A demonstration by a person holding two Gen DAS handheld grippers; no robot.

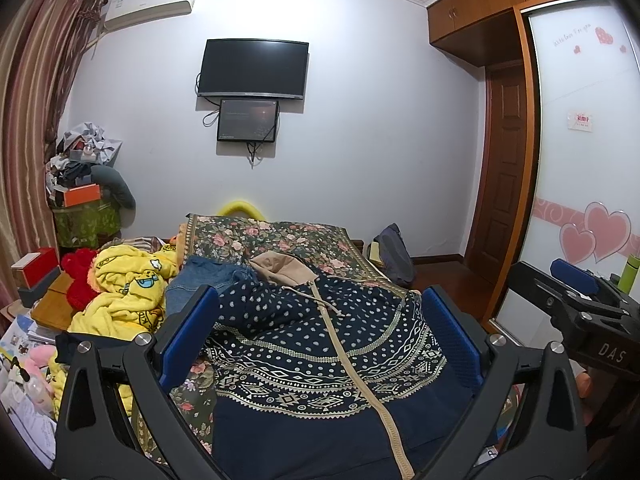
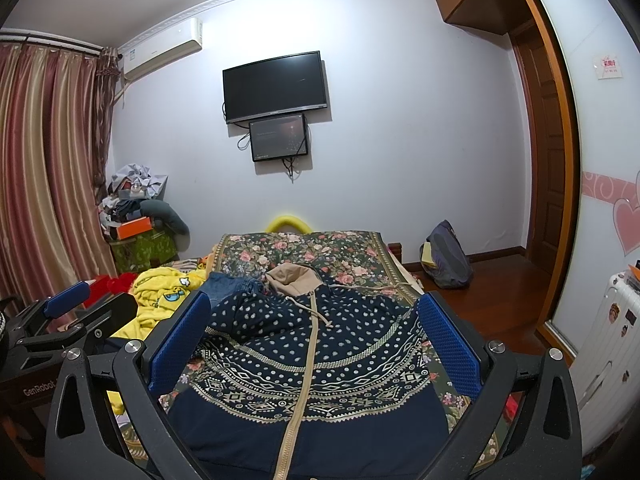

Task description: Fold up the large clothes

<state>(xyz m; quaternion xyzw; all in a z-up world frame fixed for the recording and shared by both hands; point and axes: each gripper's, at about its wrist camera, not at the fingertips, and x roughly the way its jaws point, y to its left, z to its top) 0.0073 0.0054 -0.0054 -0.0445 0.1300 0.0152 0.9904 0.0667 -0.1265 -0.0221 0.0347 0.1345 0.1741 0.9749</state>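
A navy patterned hoodie (image 1: 320, 344) with a beige zipper and beige-lined hood lies front up on the floral bedspread (image 1: 288, 236); it also shows in the right wrist view (image 2: 316, 352). My left gripper (image 1: 320, 312) is open and empty, held above the hoodie's lower half. My right gripper (image 2: 316, 312) is open and empty, also above the hoodie. The right gripper shows at the right edge of the left wrist view (image 1: 576, 280); the left gripper shows at the left edge of the right wrist view (image 2: 68, 304).
Blue jeans (image 1: 208, 276), a yellow cartoon garment (image 1: 128, 292) and a red plush (image 1: 80, 276) lie left of the hoodie. A cluttered stand (image 1: 86, 208) stands by the curtain. A backpack (image 2: 448, 256) sits on the wooden floor. A white suitcase (image 2: 612, 328) and wardrobe stand right.
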